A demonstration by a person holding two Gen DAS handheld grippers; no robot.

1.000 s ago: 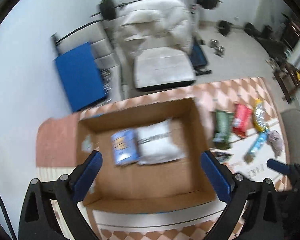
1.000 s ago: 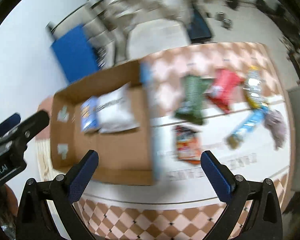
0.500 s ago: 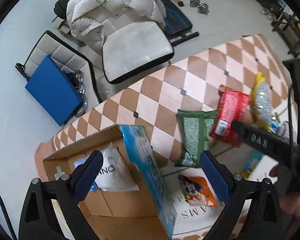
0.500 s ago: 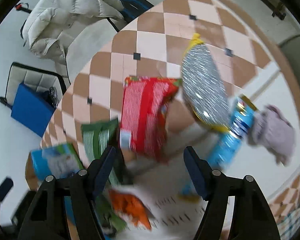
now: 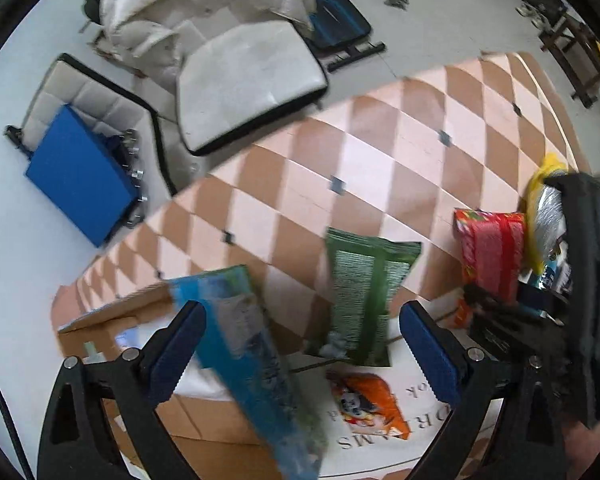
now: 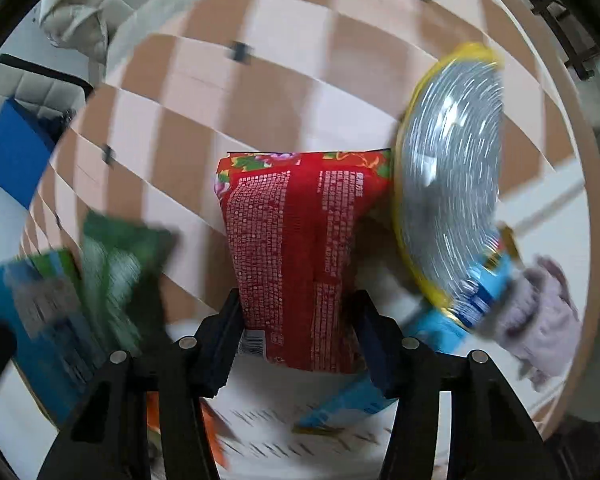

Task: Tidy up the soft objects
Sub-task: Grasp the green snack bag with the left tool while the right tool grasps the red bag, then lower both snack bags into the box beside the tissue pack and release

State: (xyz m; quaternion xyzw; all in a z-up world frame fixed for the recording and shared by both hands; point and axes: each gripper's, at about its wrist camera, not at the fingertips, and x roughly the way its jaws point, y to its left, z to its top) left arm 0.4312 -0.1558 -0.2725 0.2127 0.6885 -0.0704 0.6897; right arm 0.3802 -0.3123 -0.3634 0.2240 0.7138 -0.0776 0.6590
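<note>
My right gripper (image 6: 298, 328) straddles the lower end of a red snack bag (image 6: 300, 256), its blue pads at the bag's two sides; the jaws are partly closed, and I cannot tell whether they press it. The red bag (image 5: 490, 252) also shows in the left wrist view, with the right gripper's black body (image 5: 540, 320) over it. My left gripper (image 5: 304, 352) is open and empty above the table, between the cardboard box (image 5: 112, 320) and a green bag (image 5: 364, 280). An orange packet (image 5: 370, 404) lies just below the green bag.
A silver and yellow bag (image 6: 452, 184), a blue packet (image 6: 476, 300) and a lilac cloth (image 6: 540, 320) lie right of the red bag. The box's blue printed flap (image 5: 252, 352) stands up beside the left finger. A padded bench (image 5: 244, 76) and a blue case (image 5: 80, 176) sit beyond the checkered table.
My right gripper has dropped onto the red bag and its jaws have narrowed around it. My left gripper has shifted slightly forward and right, away from the box interior.
</note>
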